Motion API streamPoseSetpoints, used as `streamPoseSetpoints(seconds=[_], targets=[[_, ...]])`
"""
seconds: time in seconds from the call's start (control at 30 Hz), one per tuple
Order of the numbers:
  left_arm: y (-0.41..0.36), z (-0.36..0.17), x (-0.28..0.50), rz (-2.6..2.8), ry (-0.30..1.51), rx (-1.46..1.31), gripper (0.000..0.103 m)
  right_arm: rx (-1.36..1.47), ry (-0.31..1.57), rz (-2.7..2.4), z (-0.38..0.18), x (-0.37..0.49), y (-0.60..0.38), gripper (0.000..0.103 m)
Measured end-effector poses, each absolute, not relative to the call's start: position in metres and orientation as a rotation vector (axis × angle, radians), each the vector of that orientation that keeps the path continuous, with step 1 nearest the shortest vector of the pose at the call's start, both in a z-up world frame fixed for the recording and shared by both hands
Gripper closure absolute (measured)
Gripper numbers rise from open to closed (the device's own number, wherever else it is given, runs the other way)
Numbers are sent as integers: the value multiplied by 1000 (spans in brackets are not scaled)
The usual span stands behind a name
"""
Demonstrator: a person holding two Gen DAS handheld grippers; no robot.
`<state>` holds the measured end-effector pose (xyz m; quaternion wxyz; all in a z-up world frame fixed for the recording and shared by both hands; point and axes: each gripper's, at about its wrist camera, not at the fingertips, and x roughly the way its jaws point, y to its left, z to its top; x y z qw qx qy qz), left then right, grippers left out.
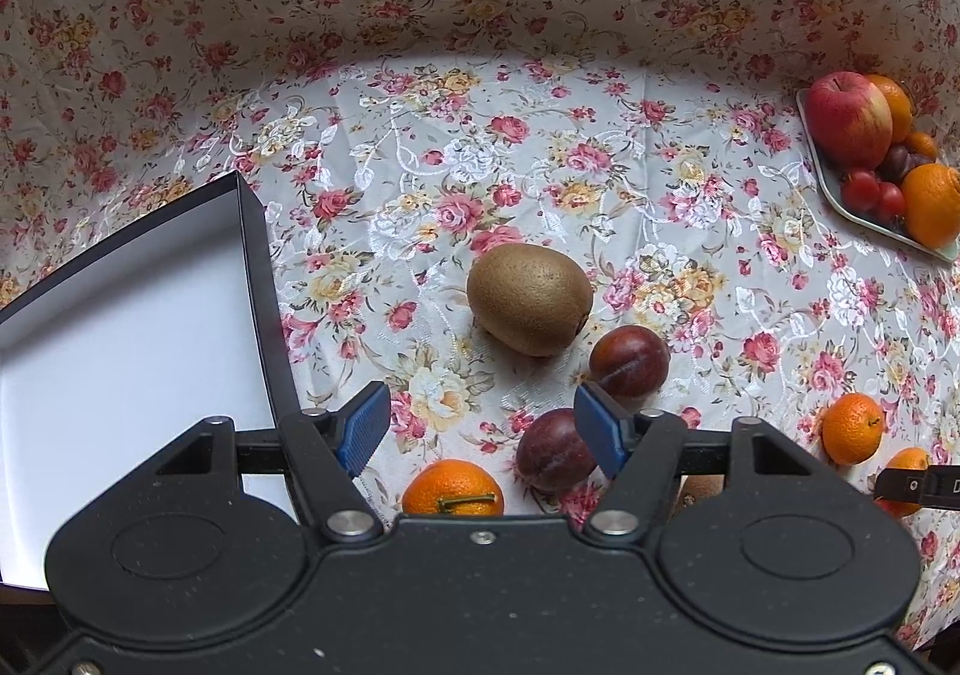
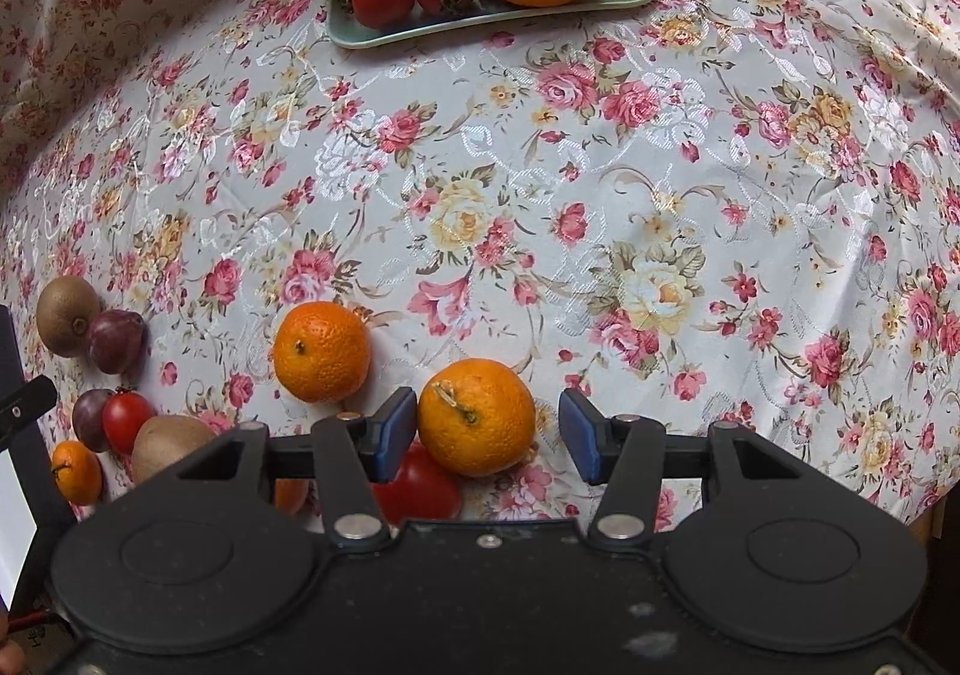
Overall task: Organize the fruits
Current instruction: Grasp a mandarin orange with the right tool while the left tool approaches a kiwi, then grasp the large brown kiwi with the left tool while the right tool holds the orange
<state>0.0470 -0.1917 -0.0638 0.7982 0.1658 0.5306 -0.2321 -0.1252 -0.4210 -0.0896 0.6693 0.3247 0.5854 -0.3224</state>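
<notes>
fruit lies loose on the flowered cloth of the worktop point(image 2: 600, 147). nearest the right tool point(image 2: 486, 432) sits a mandarin point(image 2: 477, 416), between its blue pads: the left pad looks to be just at the skin, the right pad well apart from it, so this tool is released and grasps nothing. a tomato point(image 2: 420, 486) lies just beneath the left pad, touching or nearly touching the mandarin, and a second mandarin point(image 2: 322, 351) rests near on the far left. to take the fruit cleanly, i would centre the pads on its widest part, keep the left pad clear of the tomato, and close gently so the round skin does not squirt out. the left tool point(image 1: 477, 426) also hangs released above a plum point(image 1: 555, 450), with a kiwi point(image 1: 529, 300) farther off and an empty box point(image 1: 120, 315) at its left. a plate point(image 2: 498, 18) of fruit stands at the far side.
</notes>
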Motion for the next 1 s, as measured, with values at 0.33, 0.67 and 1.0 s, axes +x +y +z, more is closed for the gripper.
streamPoseSetpoints(seconds=[0.33,0.67,1.0], targets=[[-185,-62,50,-491,1142,341,33,657,1310,-704,-88,-125,-410,60],[-190,-79,39,-527,1187,420,33,658,1217,-725,-65,-123,-412,59],[-176,-77,44,-552,1226,351,34,693,1165,-686,-48,-108,-406,59]])
